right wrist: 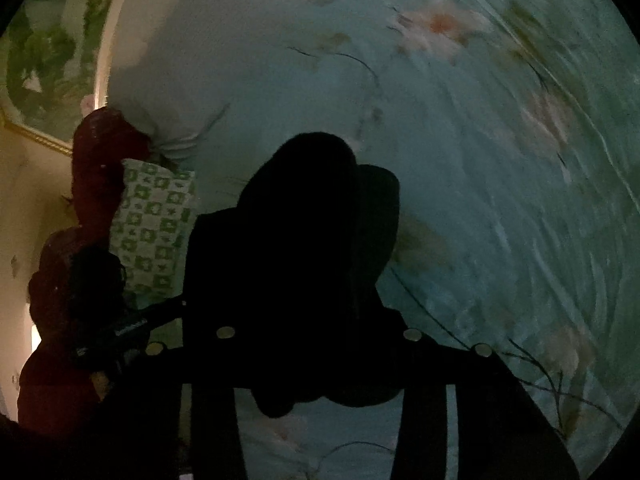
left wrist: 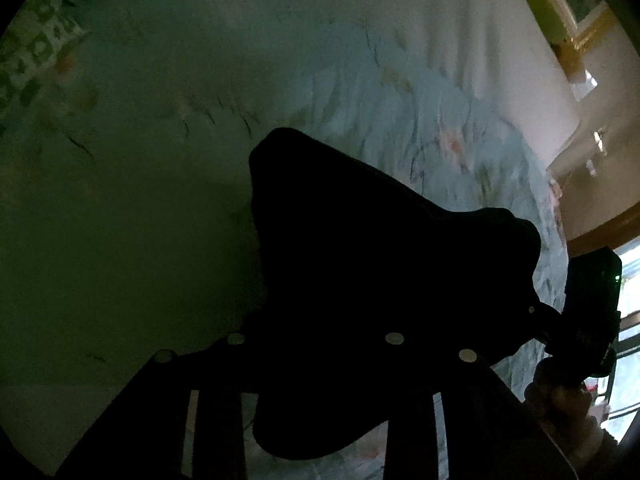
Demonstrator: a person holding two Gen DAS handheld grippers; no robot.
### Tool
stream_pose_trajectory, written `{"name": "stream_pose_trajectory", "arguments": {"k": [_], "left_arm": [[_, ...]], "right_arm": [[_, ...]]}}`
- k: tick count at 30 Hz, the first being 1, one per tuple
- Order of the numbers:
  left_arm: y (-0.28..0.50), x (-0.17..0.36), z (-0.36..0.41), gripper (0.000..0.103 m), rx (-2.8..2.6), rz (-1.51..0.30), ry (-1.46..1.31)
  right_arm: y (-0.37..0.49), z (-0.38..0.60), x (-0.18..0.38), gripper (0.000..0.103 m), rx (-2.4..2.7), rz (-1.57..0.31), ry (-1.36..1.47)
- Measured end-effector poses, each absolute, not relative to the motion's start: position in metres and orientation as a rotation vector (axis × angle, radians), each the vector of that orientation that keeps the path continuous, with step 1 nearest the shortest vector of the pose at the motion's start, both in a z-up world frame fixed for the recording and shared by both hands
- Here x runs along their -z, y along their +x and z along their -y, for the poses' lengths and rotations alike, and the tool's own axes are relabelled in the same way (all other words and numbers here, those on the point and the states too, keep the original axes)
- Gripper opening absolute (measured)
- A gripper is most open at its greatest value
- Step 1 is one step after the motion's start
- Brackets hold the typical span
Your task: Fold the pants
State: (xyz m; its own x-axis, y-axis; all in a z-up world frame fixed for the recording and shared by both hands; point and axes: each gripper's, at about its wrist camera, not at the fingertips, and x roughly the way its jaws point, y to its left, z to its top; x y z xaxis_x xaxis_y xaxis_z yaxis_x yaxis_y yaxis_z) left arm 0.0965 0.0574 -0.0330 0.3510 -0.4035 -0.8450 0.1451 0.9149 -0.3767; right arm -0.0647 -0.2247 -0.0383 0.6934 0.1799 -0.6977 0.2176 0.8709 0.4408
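Black cloth fills the middle of both wrist views: the pants (left wrist: 360, 264) hang in front of each camera as a dark bunched mass, lifted above the bed (left wrist: 140, 200), which is covered by a pale blue-green sheet with a flower print. In the left view the cloth runs from the left gripper (left wrist: 316, 360) across to the right gripper (left wrist: 592, 312), which shows at the right edge with a hand under it, so the garment seems to be stretched between the two tools. I judge that each tool holds one end of the pants so the fabric can hang free and be laid flat or doubled over. The fingers of the left tool are lost in the black fabric, and I cannot tell if they are apart or together; they probably pinch the cloth, but this is only a guess. The same is true in the right view, where the pants (right wrist: 320, 240) hide the fingers of the right gripper (right wrist: 320, 360). A green checked pillow (right wrist: 156, 232) lies at the left side of the bed, beside dark red bedding (right wrist: 100, 152), well apart from the pants. The fold itself looks not yet made.
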Motion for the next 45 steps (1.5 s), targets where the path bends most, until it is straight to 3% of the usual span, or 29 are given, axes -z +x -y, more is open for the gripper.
{"name": "stream_pose_trajectory", "arguments": {"k": [12,31,39,45], "left_arm": [[0.107,-0.002,-0.111,0.030,0.261,-1.084,-0.284],[0.131,0.039,-0.140,0.031,0.151,-1.119,-0.289],[0.134,0.056,-0.139,0.041,0.152,-1.135,-0.263],[0.132,0.053,-0.139,0.055,0.119,-1.136,-0.250]], "right_arm": [[-0.004,0.190,0.019,0.042,-0.066,-0.817,0.441],[0.059,0.167,0.051,0.042,-0.078,-0.934,0.360],[0.066,0.179,0.069,0.050,-0.038,-0.965,0.313],[0.061,0.179,0.063,0.056,-0.021,-0.950,0.264]]}}
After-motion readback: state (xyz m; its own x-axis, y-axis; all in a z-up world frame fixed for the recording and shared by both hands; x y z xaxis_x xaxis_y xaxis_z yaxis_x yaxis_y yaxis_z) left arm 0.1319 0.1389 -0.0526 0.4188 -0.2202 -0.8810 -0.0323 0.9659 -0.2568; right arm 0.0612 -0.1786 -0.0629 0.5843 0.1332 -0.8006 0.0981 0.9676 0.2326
